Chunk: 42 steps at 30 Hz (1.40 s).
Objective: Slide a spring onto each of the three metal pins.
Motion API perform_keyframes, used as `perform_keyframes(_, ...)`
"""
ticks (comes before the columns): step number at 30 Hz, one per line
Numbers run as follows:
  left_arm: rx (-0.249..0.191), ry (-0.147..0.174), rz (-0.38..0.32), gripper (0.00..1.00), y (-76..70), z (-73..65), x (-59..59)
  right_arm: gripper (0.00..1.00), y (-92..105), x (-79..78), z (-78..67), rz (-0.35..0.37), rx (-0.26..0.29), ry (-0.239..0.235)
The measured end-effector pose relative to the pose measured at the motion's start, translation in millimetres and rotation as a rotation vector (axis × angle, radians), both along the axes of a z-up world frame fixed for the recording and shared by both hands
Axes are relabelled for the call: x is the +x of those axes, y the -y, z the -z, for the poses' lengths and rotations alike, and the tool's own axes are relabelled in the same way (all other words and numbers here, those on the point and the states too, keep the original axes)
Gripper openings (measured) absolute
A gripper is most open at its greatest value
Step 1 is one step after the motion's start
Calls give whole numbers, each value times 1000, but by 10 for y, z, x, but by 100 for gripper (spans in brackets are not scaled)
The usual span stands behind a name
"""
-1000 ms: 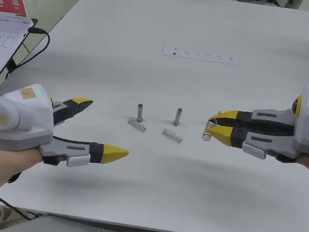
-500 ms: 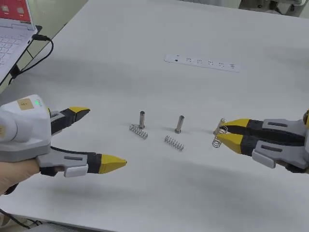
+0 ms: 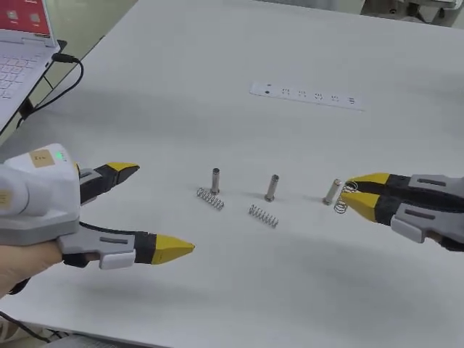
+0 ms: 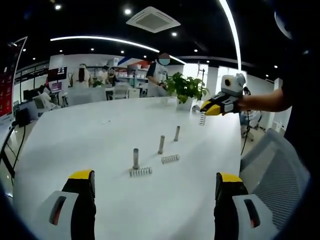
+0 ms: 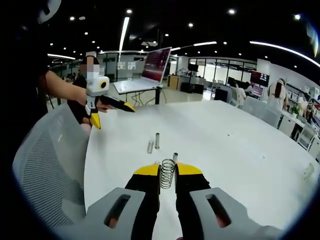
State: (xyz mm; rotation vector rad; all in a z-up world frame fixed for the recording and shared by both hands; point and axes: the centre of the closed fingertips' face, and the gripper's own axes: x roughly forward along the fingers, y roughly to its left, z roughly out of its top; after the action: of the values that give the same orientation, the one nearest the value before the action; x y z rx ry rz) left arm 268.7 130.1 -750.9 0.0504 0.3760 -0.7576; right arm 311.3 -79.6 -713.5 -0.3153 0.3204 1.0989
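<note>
Spring [image 3: 342, 201] pinched in right claw [image 3: 351, 193], beside rightmost pin [image 3: 332, 191], left claw [image 3: 164, 208] spread

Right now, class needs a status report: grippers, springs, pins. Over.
Left gripper open, empty. Right gripper shut on a spring, beside the rightmost pin. Two springs loose by bare pins. Path clear.

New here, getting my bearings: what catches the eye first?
The right hand-held gripper pinches a spring beside the rightmost pin of three, right of centre. A loose spring lies by the left pin, a second loose spring by the middle pin; the left hand-held gripper hangs open at lower left.
</note>
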Motion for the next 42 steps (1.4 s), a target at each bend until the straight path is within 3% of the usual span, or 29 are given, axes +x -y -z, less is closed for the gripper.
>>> perform_keyframes(7,3,-5,-7,98,-41,11,-24,8,80,155,68,35,-20,0)
perform_keyframes(23,9,-11,-14,98,-71,39,-23,8,152,617,28,149,-17,34)
perform_keyframes(33,11,-13,-15,98,-82,57,-42,8,172,799,96,203,15,-3)
perform_keyframes(42,7,-12,-19,98,-91,45,-37,8,181,850,223,218,-1,-33)
